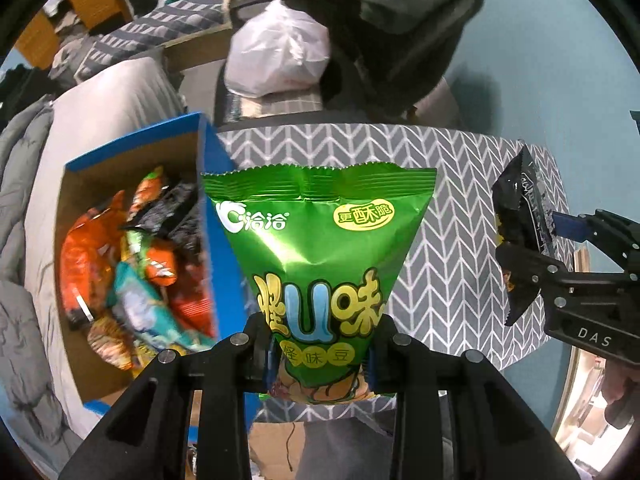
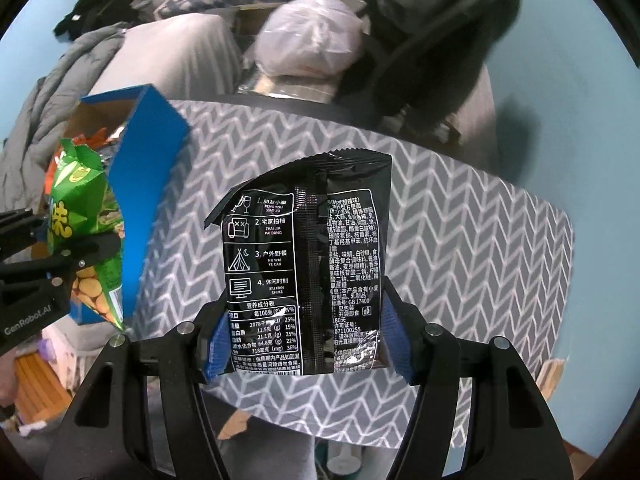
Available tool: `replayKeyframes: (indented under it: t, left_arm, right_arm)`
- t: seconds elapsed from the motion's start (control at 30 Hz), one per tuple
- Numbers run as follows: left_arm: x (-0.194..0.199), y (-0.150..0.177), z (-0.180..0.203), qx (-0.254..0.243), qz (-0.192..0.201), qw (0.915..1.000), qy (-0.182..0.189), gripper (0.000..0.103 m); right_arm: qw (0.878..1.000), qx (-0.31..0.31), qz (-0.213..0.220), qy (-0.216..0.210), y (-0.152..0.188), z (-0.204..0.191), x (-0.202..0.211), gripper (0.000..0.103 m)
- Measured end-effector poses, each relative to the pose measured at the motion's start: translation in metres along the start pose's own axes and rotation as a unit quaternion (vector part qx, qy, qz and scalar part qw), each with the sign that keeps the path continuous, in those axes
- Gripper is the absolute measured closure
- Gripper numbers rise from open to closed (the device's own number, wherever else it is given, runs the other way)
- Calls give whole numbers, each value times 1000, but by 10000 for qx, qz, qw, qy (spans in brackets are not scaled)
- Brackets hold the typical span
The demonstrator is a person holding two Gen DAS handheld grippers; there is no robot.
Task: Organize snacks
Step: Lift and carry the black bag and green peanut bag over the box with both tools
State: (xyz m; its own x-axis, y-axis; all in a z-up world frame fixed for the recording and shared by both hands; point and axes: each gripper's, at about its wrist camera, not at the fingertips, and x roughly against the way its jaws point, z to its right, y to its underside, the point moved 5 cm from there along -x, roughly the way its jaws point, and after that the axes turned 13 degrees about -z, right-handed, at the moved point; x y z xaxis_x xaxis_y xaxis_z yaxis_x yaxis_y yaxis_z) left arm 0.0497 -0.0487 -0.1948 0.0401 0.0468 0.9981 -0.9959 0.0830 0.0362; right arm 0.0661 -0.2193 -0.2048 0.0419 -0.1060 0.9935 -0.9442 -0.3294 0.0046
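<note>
Snacks were in both of your tongs at this moment. Your left tongs (image 1: 322,354) pinched the lower part of a green snack bag (image 1: 320,248), its two fingers pressed against the bag's sides, and you held it upright above the near edge of the desk (image 1: 460,200), just right of the blue box (image 1: 208,208). Your right tongs (image 2: 308,344) pinched a black snack bag (image 2: 304,272) by its lower edges, blue pads (image 2: 216,344) pressed on either side, with the printed back panel facing the camera. You held that bag upright over the middle of the desk.

From the left wrist view, the black bag showed at the far right, gripped side-on, well apart from the green one. From the right wrist view, the green bag showed at the left, near the box's blue wall.

The box stood at the left end of the desk, open at the top, with brown cardboard inside. It held a loose pile of packets (image 1: 132,264) in orange, teal, yellow and black, lying at mixed angles.

The desk wore a grey cloth with a white chevron pattern. Beyond its far edge you had a white plastic bag (image 1: 280,52) sitting on a chair (image 2: 380,60), with a dark garment (image 1: 400,12) draped to the right of it. A grey quilt (image 1: 24,184) lay to the left of the box.
</note>
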Motion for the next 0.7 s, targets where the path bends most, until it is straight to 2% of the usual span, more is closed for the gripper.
replayKeyframes:
  t: [0.37,0.7]
  left_arm:
    - [16,22,-70,542,164,9984,-61,71]
    - [19,39,-131,1071,221,9940,-80,71]
  right_arm:
    - [9978,632,126,-147,-34,-81,10,39]
    - [9925,1146,77,-409,-65,-157,2,39]
